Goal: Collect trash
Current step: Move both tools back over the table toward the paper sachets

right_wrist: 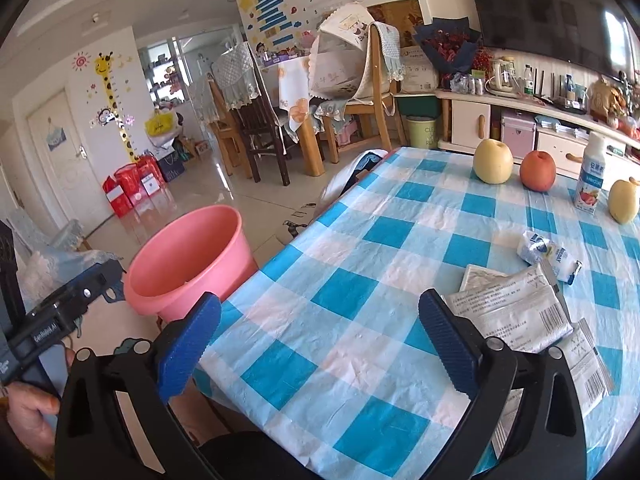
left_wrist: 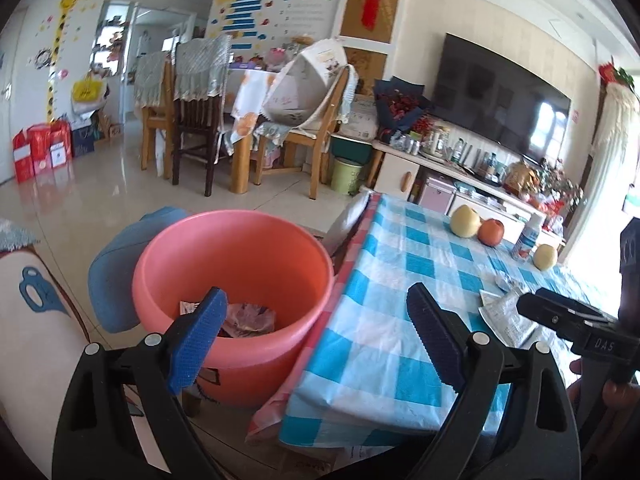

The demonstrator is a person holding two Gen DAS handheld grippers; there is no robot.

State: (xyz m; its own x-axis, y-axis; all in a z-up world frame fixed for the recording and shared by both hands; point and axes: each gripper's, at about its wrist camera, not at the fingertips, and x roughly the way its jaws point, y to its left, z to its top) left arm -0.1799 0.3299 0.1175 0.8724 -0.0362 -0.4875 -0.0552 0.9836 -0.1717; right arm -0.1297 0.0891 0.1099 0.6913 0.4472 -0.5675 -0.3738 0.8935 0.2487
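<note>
Both tongs, left [left_wrist: 316, 340] and right [right_wrist: 320, 344], were spread empty; flat wrappers [right_wrist: 516, 308] on the worktop [right_wrist: 344, 264] looked easy to slip, missing the pink bucket [left_wrist: 236, 264].

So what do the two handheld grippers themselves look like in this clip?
Both match: the left gripper and right gripper have black plastic arms with triangular cut-outs, silver rivets and blue ribbed pads. Seen from the other side, each has a black body with white lettering. No cables or sleeves show.
</note>
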